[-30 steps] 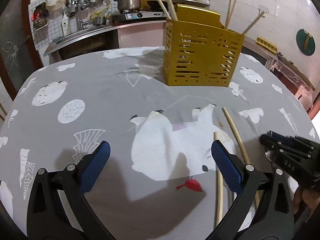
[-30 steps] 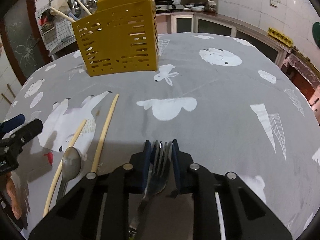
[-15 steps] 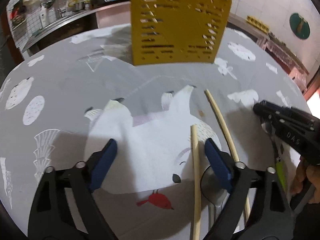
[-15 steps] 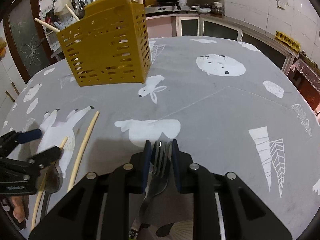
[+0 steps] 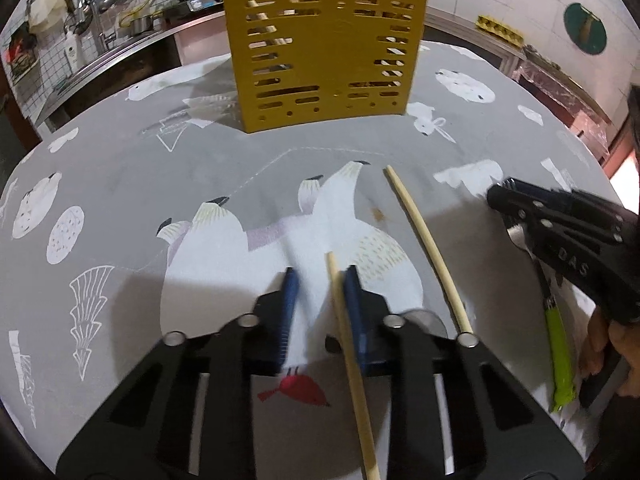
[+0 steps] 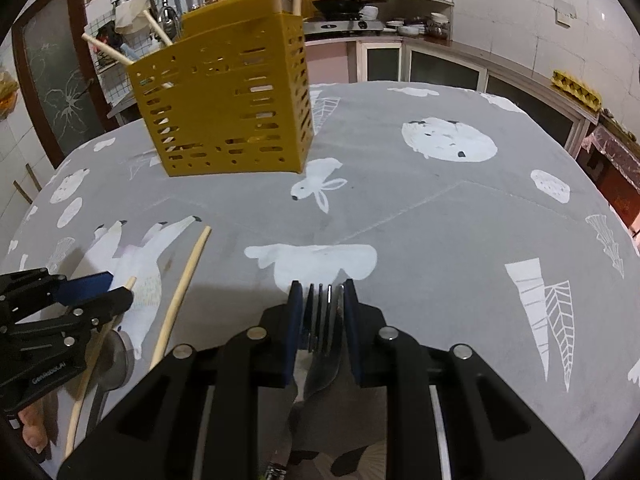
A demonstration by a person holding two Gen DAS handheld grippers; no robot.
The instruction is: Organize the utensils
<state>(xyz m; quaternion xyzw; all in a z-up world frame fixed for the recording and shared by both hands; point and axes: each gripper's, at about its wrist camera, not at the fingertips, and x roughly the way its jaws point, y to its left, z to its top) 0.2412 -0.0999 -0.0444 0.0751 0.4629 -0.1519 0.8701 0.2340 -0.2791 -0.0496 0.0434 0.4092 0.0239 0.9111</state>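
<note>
Yellow slotted utensil caddy (image 5: 326,46) sits at the far side of the round table, on a grey tablecloth (image 5: 120,184) with white animal prints, and a few wooden chopsticks are already standing up in it. Everything else is nearer to the camera than the caddy. The left gripper (image 5: 320,304) has just been closing, and its blue pads now sit either side of a wooden chopstick (image 5: 350,360) lying on the cloth; the stick runs right along the right-hand pad, but there's a clear gap on the other side, so it isn't clamped on it. A second chopstick (image 5: 426,248) lies just to the right of that one, angled up toward the caddy. A spoon (image 6: 114,360) rests close to the first stick, its bowl peeking out behind the left gripper's fingers. Further right of the caddy, the right gripper (image 6: 320,320) is clenched on a fork (image 6: 322,344), tines pointing forward between the pads, its lime-green handle (image 5: 560,356) trailing back toward the person's hand (image 5: 612,356).
</note>
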